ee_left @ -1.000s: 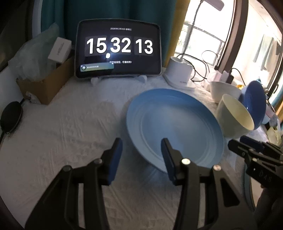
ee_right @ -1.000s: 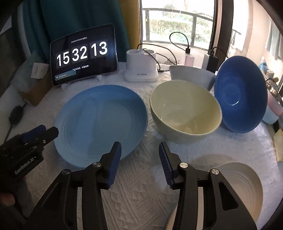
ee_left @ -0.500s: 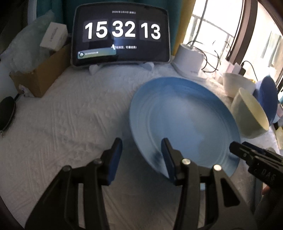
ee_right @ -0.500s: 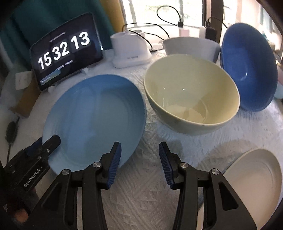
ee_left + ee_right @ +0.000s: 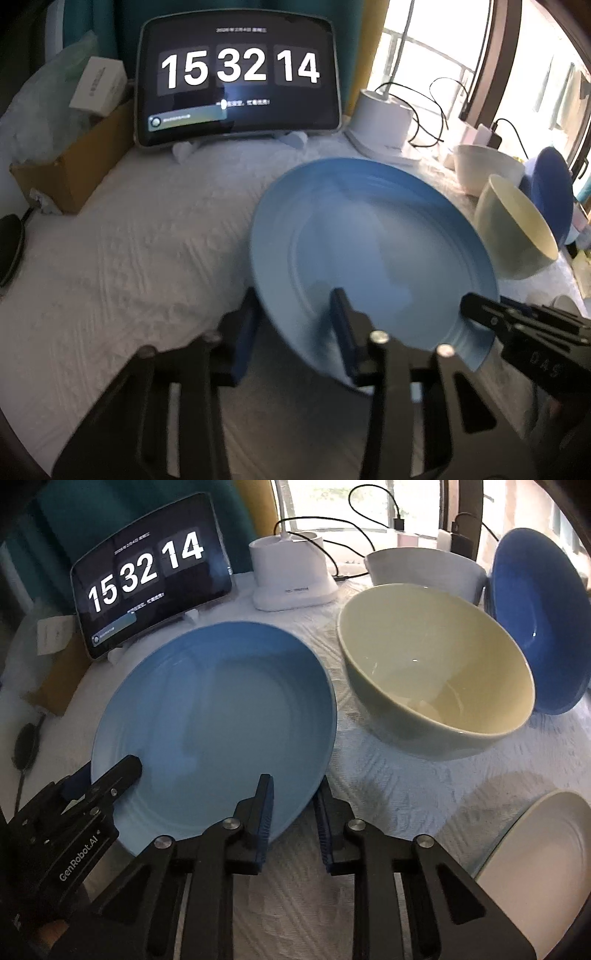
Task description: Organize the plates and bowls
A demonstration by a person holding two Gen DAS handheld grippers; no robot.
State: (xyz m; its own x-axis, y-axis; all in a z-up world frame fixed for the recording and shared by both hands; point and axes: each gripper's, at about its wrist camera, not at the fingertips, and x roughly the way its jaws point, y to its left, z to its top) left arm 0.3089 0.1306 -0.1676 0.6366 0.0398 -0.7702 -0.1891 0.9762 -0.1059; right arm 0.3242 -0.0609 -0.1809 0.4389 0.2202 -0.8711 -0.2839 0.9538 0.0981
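Observation:
A large light blue plate lies on the white cloth, and both grippers are at its near rim. My left gripper straddles the rim on the left; its jaws are closing, with a little space still beside the outer finger. My right gripper straddles the rim on the right. Its jaws are closing too, and both pads sit against the rim. A cream bowl, a tilted dark blue bowl, a white bowl and a white plate lie to the right.
A tablet clock stands at the back, with a cardboard box to its left. A white charging dock with cables sits behind the bowls. A black round object lies at the left edge.
Both grippers have narrowed around the light blue plate's near rim. The right gripper has come down and closer to the plate. The clock now reads 14.

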